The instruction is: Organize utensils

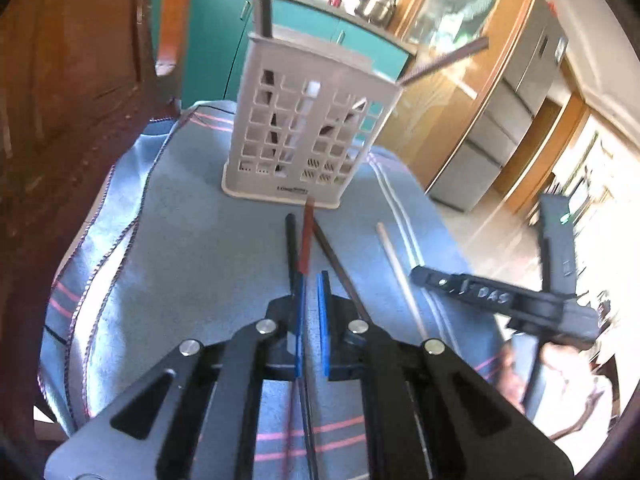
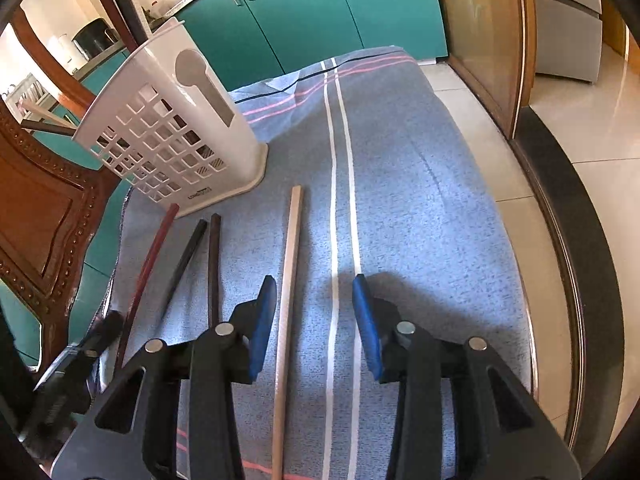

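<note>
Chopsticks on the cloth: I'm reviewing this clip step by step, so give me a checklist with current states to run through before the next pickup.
1. Right claw open: ok, its blue pads stand wide apart.
2. Right claw lined up on the light wooden chopstick: ok, the stick lies between the pads, nearer the left one.
3. Left claw holding something: cannot tell; its pads are nearly closed, with the red chopstick running between them.
4. White holder upright on the blue cloth: ok.
5. Room in the holder: cannot tell; some sticks are already in it.
6. Black chopstick and brown chopstick still loose: ok, both lie on the cloth.
</note>
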`<state>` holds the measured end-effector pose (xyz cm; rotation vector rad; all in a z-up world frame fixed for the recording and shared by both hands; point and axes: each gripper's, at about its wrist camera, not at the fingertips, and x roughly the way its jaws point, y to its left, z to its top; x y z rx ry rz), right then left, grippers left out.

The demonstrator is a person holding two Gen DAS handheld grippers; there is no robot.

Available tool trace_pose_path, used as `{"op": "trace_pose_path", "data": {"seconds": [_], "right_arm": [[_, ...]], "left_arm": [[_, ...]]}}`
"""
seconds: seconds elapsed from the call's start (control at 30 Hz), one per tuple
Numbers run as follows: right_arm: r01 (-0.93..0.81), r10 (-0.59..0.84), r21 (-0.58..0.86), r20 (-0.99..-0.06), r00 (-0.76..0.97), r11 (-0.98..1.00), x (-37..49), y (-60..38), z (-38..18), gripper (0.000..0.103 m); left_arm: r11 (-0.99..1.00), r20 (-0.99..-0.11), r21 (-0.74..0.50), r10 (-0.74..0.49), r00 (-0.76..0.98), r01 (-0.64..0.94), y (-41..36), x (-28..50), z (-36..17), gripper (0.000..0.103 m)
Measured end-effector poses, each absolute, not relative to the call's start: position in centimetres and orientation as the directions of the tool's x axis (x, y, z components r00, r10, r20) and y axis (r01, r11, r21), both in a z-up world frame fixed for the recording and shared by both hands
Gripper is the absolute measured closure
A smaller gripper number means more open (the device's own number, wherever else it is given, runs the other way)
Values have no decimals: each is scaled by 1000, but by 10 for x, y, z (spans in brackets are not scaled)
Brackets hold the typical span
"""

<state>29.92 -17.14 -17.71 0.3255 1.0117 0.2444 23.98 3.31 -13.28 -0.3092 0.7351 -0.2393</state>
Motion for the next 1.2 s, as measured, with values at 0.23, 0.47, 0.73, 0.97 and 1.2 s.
{"op": "trace_pose_path", "data": {"seconds": [0.23,0.47,0.73,0.97,1.2], "right_arm": [[-49,341,369,-790,509,928,299,-170,-178,64],[-73,340,355,-787,516,932,297,-166,-175,64],[-153,331,295,-794,510,943,296,-152,-172,64],[-164,325,280,-801,503,946,297,-148,-174,64],[-215,308,228,-805,508,950,294,-136,-174,81]], "left_arm": [[926,-694,-378,-303,653,28,42,252,-150,94],[952,-755,-306,-252,605,15,33,259,-165,80],[973,-786,-230,-184,590,-2,29,261,-171,88],[970,-787,-242,-192,587,-6,36,261,-171,92],[971,-788,-238,-203,582,17,34,261,-171,92]]}}
